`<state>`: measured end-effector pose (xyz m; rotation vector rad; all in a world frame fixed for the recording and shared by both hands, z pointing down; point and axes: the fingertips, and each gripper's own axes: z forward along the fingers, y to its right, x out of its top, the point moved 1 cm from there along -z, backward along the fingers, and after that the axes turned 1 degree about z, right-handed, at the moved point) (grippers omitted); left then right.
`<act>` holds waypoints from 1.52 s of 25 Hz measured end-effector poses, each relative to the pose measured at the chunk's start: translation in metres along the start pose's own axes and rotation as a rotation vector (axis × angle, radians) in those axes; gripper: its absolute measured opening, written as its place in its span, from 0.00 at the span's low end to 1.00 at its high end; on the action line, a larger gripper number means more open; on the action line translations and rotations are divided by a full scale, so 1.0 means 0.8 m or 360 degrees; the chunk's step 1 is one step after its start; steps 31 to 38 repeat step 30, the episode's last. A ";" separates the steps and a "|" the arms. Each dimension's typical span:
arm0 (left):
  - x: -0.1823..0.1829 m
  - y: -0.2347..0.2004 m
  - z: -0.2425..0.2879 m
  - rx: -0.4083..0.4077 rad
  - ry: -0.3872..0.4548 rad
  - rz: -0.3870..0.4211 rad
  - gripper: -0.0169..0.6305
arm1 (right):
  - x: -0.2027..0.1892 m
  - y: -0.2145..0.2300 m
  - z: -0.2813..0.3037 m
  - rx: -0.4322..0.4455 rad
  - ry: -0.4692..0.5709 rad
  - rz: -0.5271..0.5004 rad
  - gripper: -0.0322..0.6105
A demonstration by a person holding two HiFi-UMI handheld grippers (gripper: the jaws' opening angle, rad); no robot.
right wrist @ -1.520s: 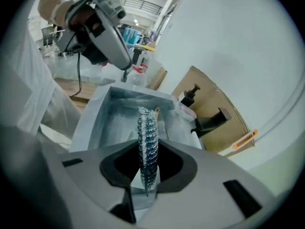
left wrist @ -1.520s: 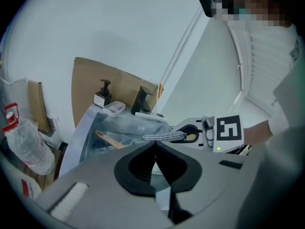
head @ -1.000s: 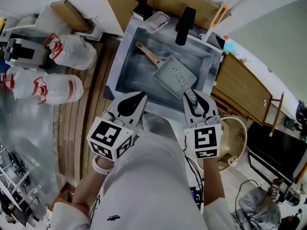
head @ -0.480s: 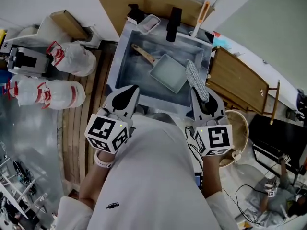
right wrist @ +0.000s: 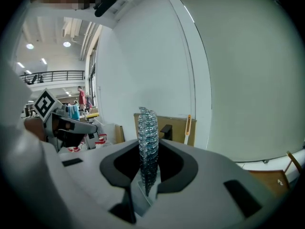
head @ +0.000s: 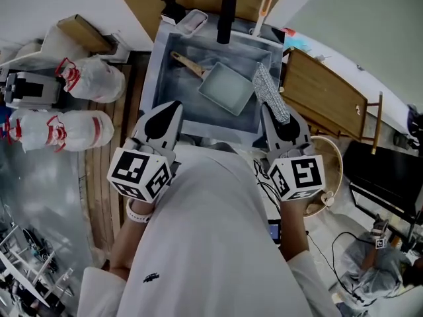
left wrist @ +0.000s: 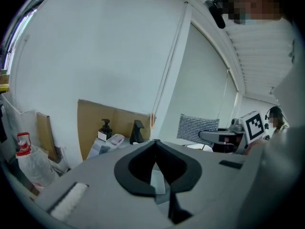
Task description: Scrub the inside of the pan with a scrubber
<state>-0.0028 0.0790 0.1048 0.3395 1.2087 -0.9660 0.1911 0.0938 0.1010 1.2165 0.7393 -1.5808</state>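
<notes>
Since a second earlier the scrubber (head: 269, 92) had come out of the pan (head: 227, 88) and across to the right edge of the sink (head: 153, 71), and both tongs had drawn back toward the person. At far left, outside the sink, two white plastic bags (head: 92, 79) with red print lay on slatted wood. The left tongs (head: 173, 107) hung over the sink's near left corner, clenched on nothing: in the left gripper view their tips met with no object between them. The pan, square and pale, sat in the sink a little right of its middle, its wooden handle (head: 186, 64) pointing toward the far left corner. A black faucet (head: 227, 10) stood at the middle of the far edge, with a small soap dish (head: 190, 22) just left of it. The right tongs (head: 276, 121) were clamped on the lower end of the scrubber, a grey mesh strip reaching out from the jaws over the sink's right edge, just beside the pan's right corner in the head view. The right gripper view showed the strip pinched upright between the jaws. Right of the sink lay a wooden board (head: 324, 94).
</notes>
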 end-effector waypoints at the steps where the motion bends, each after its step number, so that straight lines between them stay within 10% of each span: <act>1: 0.002 0.000 0.001 -0.0003 0.0002 -0.0002 0.03 | 0.000 -0.001 0.002 0.0007 -0.0002 0.0002 0.16; 38: -0.005 0.000 -0.002 -0.0082 -0.0072 -0.0042 0.03 | -0.001 -0.043 0.015 0.0098 -0.0067 -0.0063 0.16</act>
